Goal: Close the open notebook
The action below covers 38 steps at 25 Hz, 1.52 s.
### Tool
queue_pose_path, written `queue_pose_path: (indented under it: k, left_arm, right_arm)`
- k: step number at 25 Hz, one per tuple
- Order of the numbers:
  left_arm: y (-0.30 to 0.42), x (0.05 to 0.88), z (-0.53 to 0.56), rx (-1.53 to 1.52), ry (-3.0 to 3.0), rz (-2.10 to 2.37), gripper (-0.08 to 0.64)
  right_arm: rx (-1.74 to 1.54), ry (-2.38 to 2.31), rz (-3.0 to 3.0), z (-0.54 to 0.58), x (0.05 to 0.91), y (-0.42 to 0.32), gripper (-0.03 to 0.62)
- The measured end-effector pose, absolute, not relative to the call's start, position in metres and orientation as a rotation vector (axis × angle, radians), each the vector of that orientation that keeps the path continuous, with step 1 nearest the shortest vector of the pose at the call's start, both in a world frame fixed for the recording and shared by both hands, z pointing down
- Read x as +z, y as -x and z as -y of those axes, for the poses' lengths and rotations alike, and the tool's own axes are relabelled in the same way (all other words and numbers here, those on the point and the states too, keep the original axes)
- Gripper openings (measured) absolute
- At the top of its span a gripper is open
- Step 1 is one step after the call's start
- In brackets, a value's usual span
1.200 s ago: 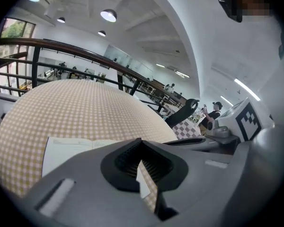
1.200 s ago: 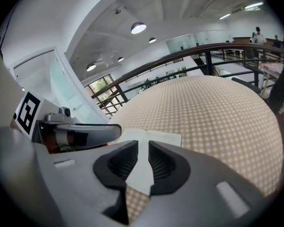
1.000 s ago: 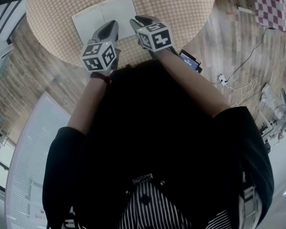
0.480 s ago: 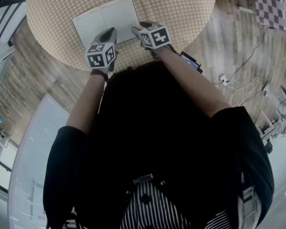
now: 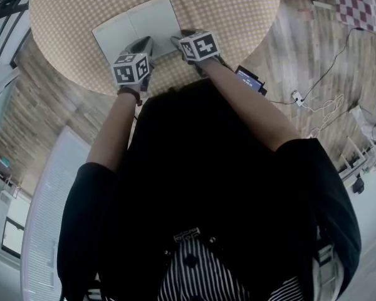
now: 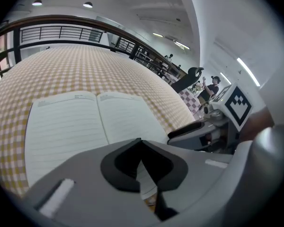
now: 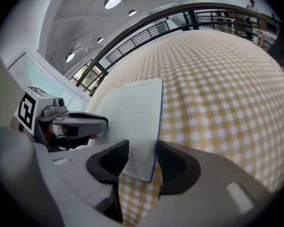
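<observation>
Open notebook (image 5: 135, 25) on table (image 5: 229, 17) — left gripper (image 5: 143, 42), right gripper (image 5: 178, 38) at edge.

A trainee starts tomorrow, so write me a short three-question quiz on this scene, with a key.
1. True or false: the notebook lies closed.
2. The tablecloth is: A) striped, B) checked, C) plain.
3. What lies between the jaws of the right gripper?
Key: 1 false, it lies open. 2 B. 3 The notebook's near right corner; those jaws are opening.
</observation>
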<state>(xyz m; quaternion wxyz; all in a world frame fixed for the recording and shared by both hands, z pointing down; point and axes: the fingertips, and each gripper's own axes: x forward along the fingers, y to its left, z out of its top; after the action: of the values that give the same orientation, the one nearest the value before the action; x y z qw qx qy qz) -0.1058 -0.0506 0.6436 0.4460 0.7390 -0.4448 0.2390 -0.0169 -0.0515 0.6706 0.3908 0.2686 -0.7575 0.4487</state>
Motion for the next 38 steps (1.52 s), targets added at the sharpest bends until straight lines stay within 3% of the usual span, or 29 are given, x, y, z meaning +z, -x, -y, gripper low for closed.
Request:
queue_pose_path:
  k: [22, 27, 38]
  left_arm:
    - [0.113, 0.649, 0.049, 0.427, -1.815, 0.999, -0.011]
    - [0.111, 0.64, 0.048, 0.326, -1.805, 1.0, -0.011]
    - [0.074, 0.617, 0.039, 0.139, -1.825, 0.862, -0.011]
  right_arm:
    - [1.379, -0.574, 1.932, 0.043, 0.642, 0.048, 0.179]
    - [1.266, -0.481, 2.03, 0.034, 0.609, 0.068, 0.052]
    - [1.027, -0.484, 2.077, 0.023, 0.566, 0.054, 0.035]
